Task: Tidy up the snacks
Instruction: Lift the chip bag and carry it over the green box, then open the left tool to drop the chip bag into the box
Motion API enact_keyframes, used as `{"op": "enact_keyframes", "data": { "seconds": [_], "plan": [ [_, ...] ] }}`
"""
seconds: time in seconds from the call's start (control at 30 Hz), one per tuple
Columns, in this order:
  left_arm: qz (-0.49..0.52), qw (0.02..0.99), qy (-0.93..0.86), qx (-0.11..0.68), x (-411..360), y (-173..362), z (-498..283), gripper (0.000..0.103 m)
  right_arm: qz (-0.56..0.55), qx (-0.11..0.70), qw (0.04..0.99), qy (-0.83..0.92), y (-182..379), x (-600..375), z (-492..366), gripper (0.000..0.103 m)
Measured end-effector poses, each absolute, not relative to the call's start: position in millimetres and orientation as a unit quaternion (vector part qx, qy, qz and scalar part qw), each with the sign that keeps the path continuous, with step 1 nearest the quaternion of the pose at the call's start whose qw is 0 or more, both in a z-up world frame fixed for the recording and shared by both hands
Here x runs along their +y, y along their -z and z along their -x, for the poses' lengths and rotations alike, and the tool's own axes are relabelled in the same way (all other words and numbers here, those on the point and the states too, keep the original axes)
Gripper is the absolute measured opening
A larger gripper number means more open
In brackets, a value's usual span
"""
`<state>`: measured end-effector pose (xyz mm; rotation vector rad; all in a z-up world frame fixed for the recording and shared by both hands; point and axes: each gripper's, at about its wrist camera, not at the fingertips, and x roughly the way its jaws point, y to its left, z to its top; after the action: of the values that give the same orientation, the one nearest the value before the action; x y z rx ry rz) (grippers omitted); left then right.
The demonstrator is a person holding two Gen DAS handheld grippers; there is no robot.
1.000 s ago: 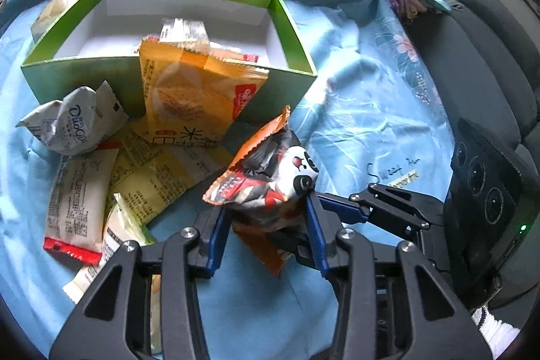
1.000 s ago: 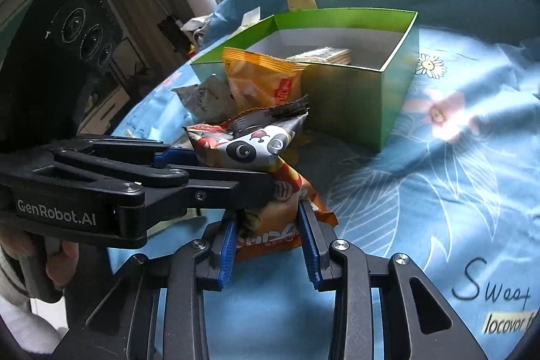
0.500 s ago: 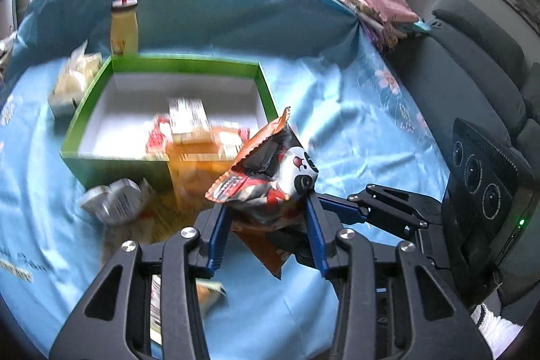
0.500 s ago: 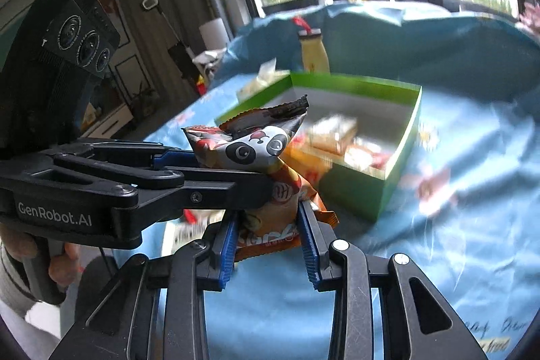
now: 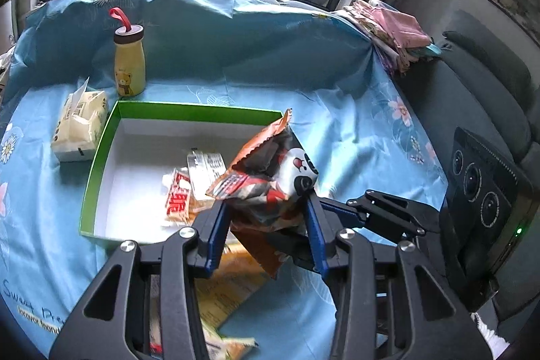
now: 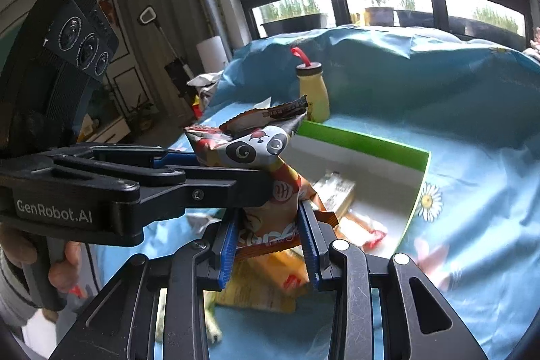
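Both grippers hold one orange snack bag with a panda face (image 5: pixel 270 188), also in the right wrist view (image 6: pixel 260 164), in the air above the near edge of the green box (image 5: pixel 101 157). My left gripper (image 5: pixel 266 225) is shut on its upper part. My right gripper (image 6: pixel 268 231) is shut on its lower orange end. The box (image 6: pixel 364 140) has a white floor and holds a few wrapped snacks (image 5: pixel 192 181). More yellow snack packets (image 5: pixel 229 289) lie on the blue cloth below the grippers.
A yellow bear bottle with a red loop (image 5: pixel 129 63) stands behind the box. A pale tissue pack (image 5: pixel 79 123) lies left of it. Folded pink cloth (image 5: pixel 391 29) sits at the far right corner, beside a dark sofa (image 5: pixel 489 97).
Both grippers have risen with the panda bag and moved toward the box. The box interior now shows from above; the loose packets have dropped below the fingers.
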<state>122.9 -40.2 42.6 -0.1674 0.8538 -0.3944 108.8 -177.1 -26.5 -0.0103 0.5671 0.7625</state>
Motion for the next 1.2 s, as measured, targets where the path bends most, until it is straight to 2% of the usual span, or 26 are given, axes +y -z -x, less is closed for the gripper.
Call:
{"op": "enact_keyframes", "data": {
  "seconds": [0.73, 0.87, 0.9, 0.93, 1.0, 1.07, 1.1, 1.13, 1.17, 1.2],
  "plan": [
    [0.116, 0.857, 0.161, 0.475, -32.0, 17.8, -189.1, 0.044, -0.005, 0.360, 0.869, -0.340, 74.4, -159.4, -184.0, 0.036],
    [0.112, 0.857, 0.154, 0.479, -30.8, 23.3, -193.5, 0.050, -0.004, 0.370, 0.867, -0.333, 78.1, -158.2, -189.7, 0.036],
    [0.110, 0.857, 0.151, 0.480, -30.5, 24.2, -194.0, 0.054, -0.003, 0.372, 0.867, -0.330, 78.6, -157.9, -190.3, 0.038],
    [0.108, 0.858, 0.144, 0.481, -29.3, 25.3, -194.3, 0.059, -0.002, 0.374, 0.868, -0.326, 78.9, -157.9, -190.8, 0.040],
    [0.108, 0.859, 0.140, 0.480, -26.7, 26.6, -195.2, 0.060, -0.002, 0.374, 0.870, -0.322, 78.6, -158.6, -191.6, 0.053],
    [0.106, 0.861, 0.130, 0.481, -24.2, 27.2, -195.5, 0.062, -0.003, 0.373, 0.871, -0.319, 77.7, -160.8, -190.6, 0.056],
    [0.104, 0.862, 0.126, 0.480, -23.0, 27.1, -195.3, 0.065, -0.004, 0.372, 0.872, -0.317, 77.1, -162.2, -190.2, 0.056],
    [0.104, 0.863, 0.122, 0.479, -20.7, 26.5, -194.7, 0.074, -0.004, 0.372, 0.873, -0.315, 76.8, -163.5, -189.9, 0.056],
    [0.104, 0.865, 0.118, 0.477, -19.0, 25.8, -194.0, 0.079, -0.005, 0.372, 0.874, -0.313, 76.5, -165.1, -189.8, 0.056],
    [0.105, 0.867, 0.116, 0.474, -16.9, 24.6, -193.0, 0.079, -0.007, 0.372, 0.875, -0.311, 76.0, -168.1, -189.0, 0.057]
  ]
}}
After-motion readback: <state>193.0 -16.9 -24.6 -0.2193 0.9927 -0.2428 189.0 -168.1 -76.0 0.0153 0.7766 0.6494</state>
